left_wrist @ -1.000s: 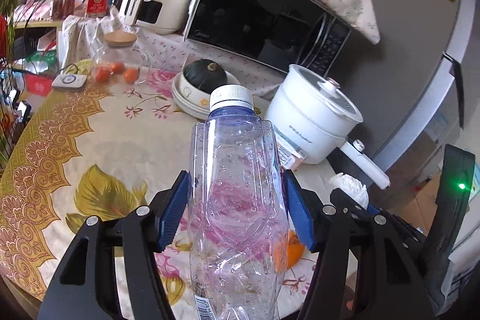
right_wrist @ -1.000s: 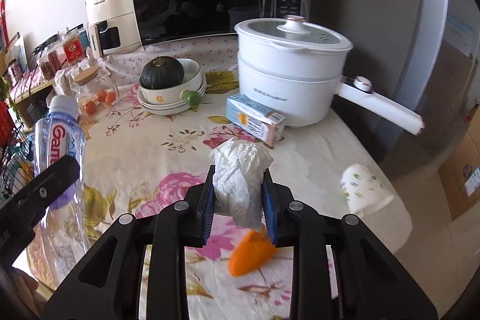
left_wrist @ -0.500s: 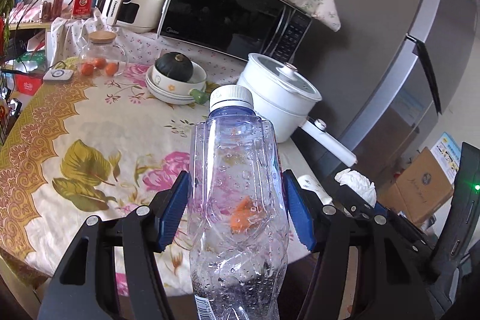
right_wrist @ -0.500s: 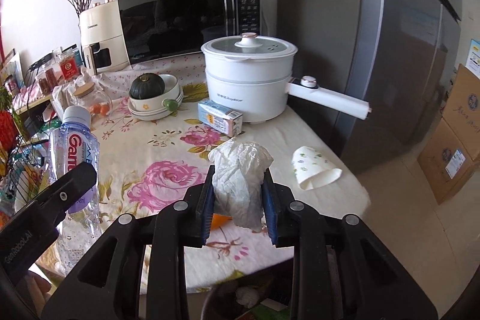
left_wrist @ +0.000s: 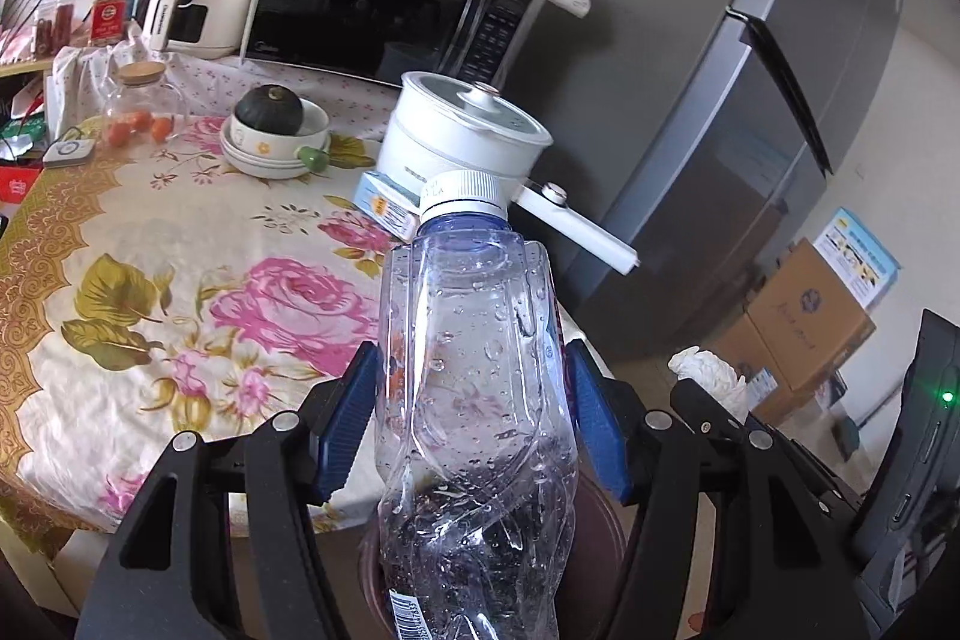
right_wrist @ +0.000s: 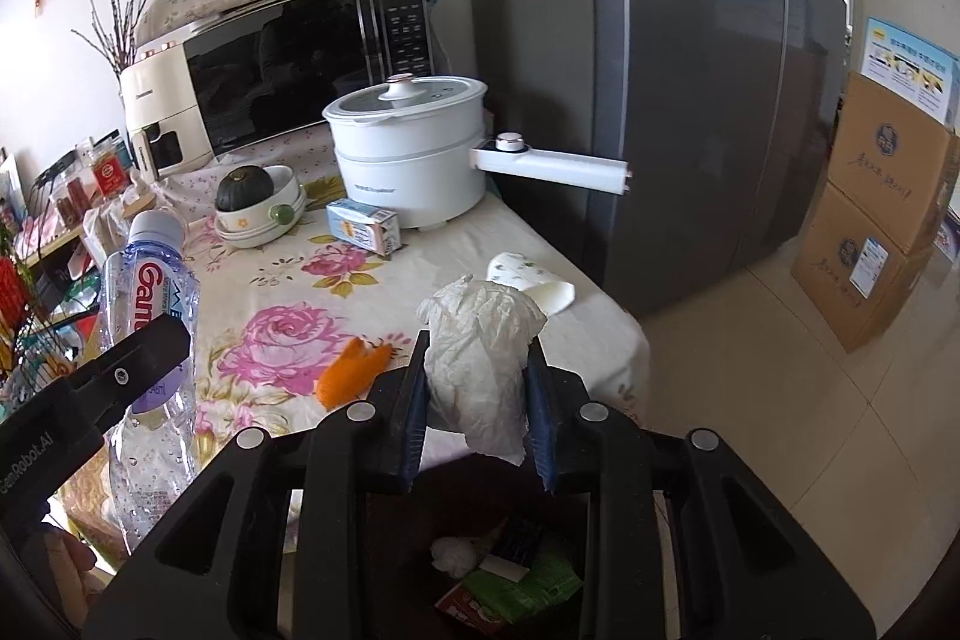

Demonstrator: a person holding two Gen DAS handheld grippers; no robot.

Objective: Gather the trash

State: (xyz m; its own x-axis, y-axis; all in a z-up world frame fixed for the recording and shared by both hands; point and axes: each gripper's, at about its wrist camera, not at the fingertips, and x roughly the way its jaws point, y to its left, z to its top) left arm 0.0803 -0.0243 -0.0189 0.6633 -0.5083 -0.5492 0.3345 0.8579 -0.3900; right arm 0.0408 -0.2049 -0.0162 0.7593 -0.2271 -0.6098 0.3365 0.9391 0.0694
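Note:
My left gripper [left_wrist: 471, 412] is shut on a clear, crumpled plastic bottle [left_wrist: 474, 400] with a white cap, held upright past the table's edge. The same bottle [right_wrist: 147, 352] shows at the left of the right wrist view. A crumpled white tissue [right_wrist: 480, 358] is pinched in my right gripper [right_wrist: 477, 400]. Below it stands a dark bin [right_wrist: 510, 568] holding several scraps. An orange peel [right_wrist: 351, 370], a paper cup [right_wrist: 528, 280] on its side and a small blue carton [right_wrist: 363, 226] lie on the floral tablecloth [right_wrist: 288, 292].
A white electric pot [right_wrist: 414, 148] with a long handle, a microwave [right_wrist: 312, 64], a bowl stack with a dark squash [right_wrist: 252, 202] and a jar [left_wrist: 141, 112] stand on the table. A grey fridge [right_wrist: 690, 70] and cardboard boxes [right_wrist: 870, 220] stand to the right.
Both grippers have drawn back from the table with their loads. The table has receded, and the bin has come into view under the right gripper.

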